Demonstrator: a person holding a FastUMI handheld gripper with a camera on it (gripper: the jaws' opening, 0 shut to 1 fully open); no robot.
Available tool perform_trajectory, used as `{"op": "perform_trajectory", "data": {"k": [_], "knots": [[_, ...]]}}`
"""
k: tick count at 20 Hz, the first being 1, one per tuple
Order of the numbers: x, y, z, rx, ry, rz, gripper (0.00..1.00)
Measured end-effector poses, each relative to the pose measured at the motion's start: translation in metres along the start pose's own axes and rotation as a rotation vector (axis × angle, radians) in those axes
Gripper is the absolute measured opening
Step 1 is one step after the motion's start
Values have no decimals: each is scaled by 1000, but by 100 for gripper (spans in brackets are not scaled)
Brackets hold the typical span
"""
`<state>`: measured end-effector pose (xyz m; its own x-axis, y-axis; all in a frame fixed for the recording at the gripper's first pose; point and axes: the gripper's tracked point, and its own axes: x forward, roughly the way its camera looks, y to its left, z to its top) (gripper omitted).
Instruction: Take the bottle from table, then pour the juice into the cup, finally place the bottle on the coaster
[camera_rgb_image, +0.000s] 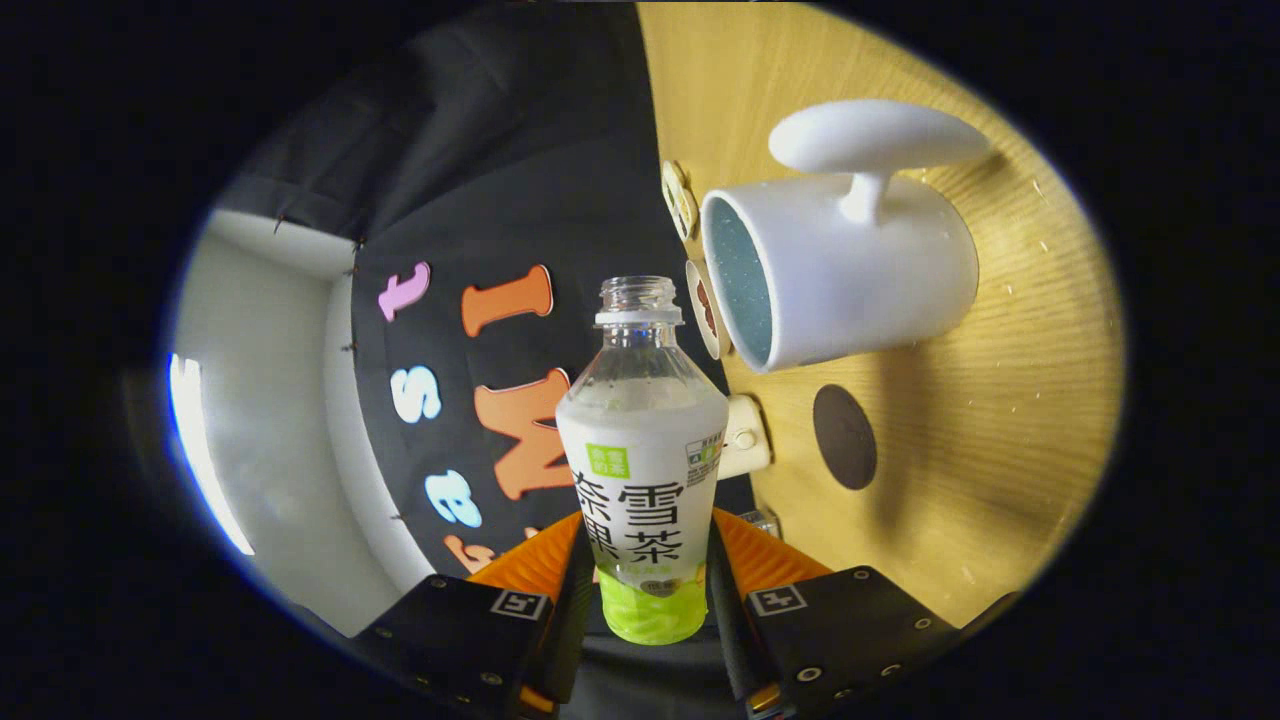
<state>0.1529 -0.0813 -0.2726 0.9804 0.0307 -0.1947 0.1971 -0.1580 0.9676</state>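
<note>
My gripper (645, 545) is shut on the lower body of an uncapped plastic bottle (640, 450) with a white label and a green base. Both fingers press its sides. The whole view is rolled, so the wooden table (980, 480) stands like a wall beside the bottle, and the bottle lies roughly level with it. A white cup (860, 270) with a handle and a blue inside stands on that table, beyond the fingers. The bottle's open neck is near the cup's rim, a little apart from it. A dark round coaster (845, 437) lies on the table beside the cup. No stream of juice shows.
A small white fitting (745, 437) sits at the table's edge just behind the bottle. Two round stickers (680, 200) are fixed along the same edge near the cup's mouth. The black booth cloth and a pale wall (270, 420) lie behind the bottle.
</note>
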Motion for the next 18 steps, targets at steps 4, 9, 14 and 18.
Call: {"op": "perform_trajectory", "data": {"k": [4,9,14,18], "knots": [[-15,-35,-11,-398,65,-67,58],[-6,-16,-19,-807,91,-11,58],[-8,2,-18,-1185,61,12,59],[-6,7,-15,-1431,36,-42,59]]}}
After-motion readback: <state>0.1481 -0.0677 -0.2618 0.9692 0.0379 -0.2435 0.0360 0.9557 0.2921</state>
